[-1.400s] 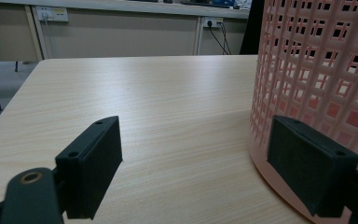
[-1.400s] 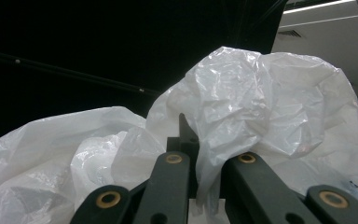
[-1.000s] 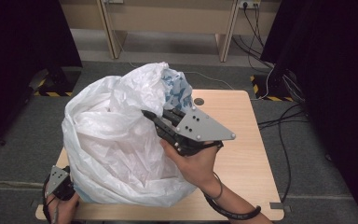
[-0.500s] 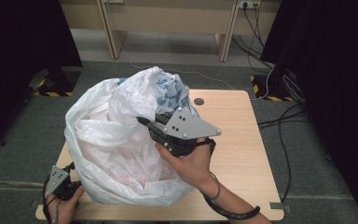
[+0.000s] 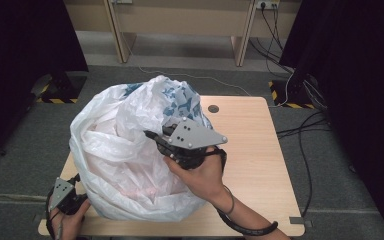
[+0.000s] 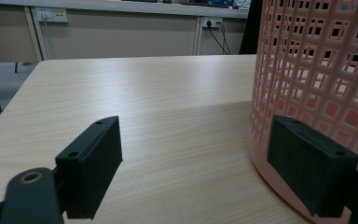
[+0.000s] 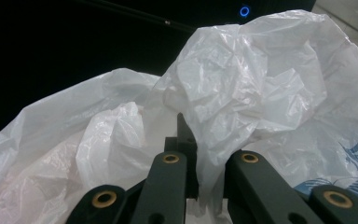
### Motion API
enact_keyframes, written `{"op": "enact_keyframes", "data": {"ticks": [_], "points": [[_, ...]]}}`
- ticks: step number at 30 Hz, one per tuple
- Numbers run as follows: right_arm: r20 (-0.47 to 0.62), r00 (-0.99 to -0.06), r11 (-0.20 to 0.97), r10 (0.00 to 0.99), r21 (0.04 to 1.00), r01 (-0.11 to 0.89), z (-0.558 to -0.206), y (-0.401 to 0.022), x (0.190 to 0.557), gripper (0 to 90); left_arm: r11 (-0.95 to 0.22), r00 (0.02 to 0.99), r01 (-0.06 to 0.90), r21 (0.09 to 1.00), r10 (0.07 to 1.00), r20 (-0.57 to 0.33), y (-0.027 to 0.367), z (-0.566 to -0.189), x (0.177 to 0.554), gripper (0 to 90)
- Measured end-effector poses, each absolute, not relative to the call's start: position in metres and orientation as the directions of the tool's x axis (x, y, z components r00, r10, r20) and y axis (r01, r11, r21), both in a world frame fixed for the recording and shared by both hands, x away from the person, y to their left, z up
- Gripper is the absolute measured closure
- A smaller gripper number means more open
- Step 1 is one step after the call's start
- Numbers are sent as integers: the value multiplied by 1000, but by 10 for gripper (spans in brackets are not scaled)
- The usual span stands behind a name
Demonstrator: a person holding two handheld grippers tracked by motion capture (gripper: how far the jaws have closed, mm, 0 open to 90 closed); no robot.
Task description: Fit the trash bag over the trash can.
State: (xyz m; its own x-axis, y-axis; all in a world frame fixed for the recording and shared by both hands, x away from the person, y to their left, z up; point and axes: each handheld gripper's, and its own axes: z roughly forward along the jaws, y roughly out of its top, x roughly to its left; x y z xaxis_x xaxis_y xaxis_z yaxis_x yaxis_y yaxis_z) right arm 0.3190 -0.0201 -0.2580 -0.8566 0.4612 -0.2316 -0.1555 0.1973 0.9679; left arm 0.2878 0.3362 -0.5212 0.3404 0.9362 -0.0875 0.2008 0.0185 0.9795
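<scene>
Your right gripper (image 5: 156, 138) pinches a fold of the white plastic bag (image 5: 125, 165) over the pink basket (image 6: 317, 70), while your left gripper (image 6: 196, 172) gapes wide beside the basket's base.

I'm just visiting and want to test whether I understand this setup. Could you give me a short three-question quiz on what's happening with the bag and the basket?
1. True or false: the right gripper is shut on a fold of the white plastic bag.
2. What stands beside the left gripper in its own view? A) a metal pot B) a pink lattice basket C) a cardboard box
3. Fill in: the left gripper's jaws stand ____, with bare wooden table between them.

Key: 1 true; 2 B; 3 open.
</scene>
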Motion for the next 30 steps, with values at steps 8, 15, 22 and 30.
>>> {"op": "enact_keyframes", "data": {"ticks": [8,15,22,30], "points": [[-206,-858,206,470,971,-120,-257,-21,318,670,18,341,202,979,936,-88,336,-521,288,174],[-200,-849,175,488,976,-130,-248,-29,316,500,18,340,202,979,936,-87,336,-521,288,174],[-179,-852,158,492,981,-115,-244,-34,316,397,13,340,204,979,937,-84,336,-521,288,174],[-151,-862,178,484,981,-72,-246,-34,318,292,17,340,203,979,937,-87,336,-521,288,174]]}}
